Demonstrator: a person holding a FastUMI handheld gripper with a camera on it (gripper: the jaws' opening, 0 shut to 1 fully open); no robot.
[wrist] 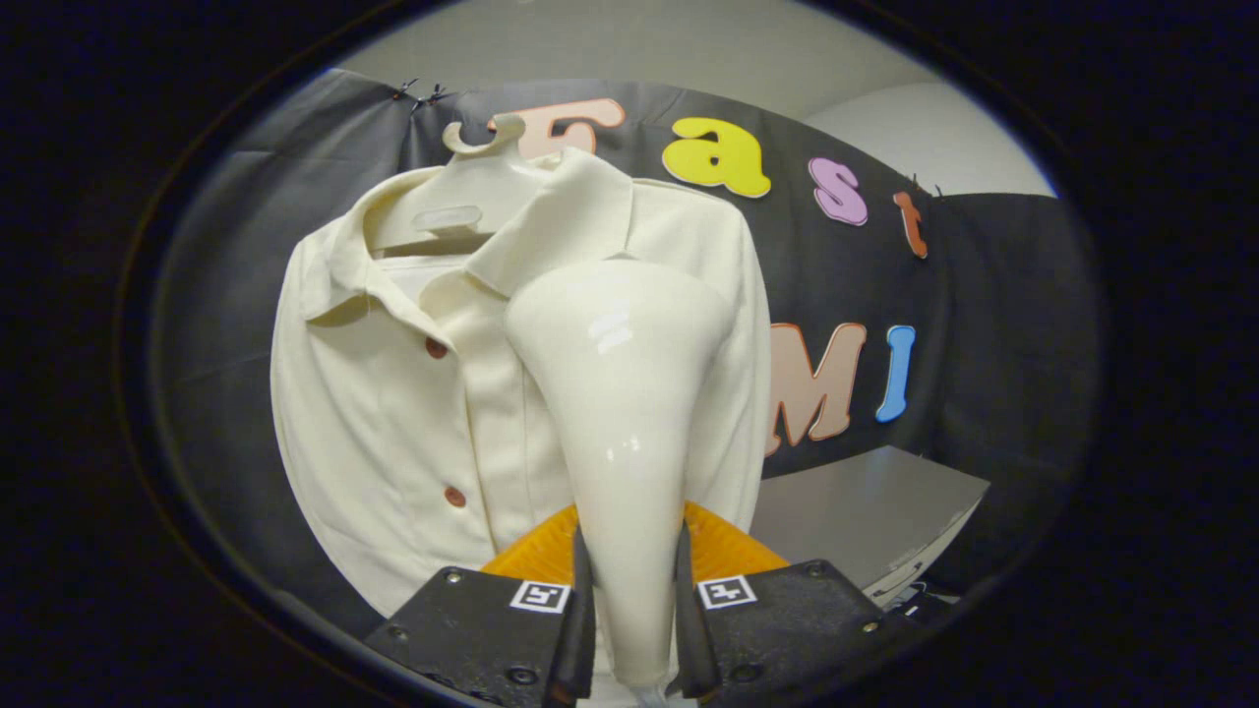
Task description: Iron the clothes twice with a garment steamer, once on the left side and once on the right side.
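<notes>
A cream button-front shirt (pixel 393 393) with brown buttons hangs on a cream hanger (pixel 462 197) against the booth's black wall. My gripper (pixel 629 580) is shut on the neck of a glossy cream garment steamer (pixel 620 393), with both orange fingers (pixel 536 551) pressing on it. The steamer's wide head points up and away from the fingers and sits over the shirt's right half, just below the collar. Whether the head touches the cloth cannot be told. The steamer hides part of the shirt's right front.
A grey table top (pixel 866 511) lies to the right of the shirt, below the wall cloth. A pale wall rises above the black cloth.
</notes>
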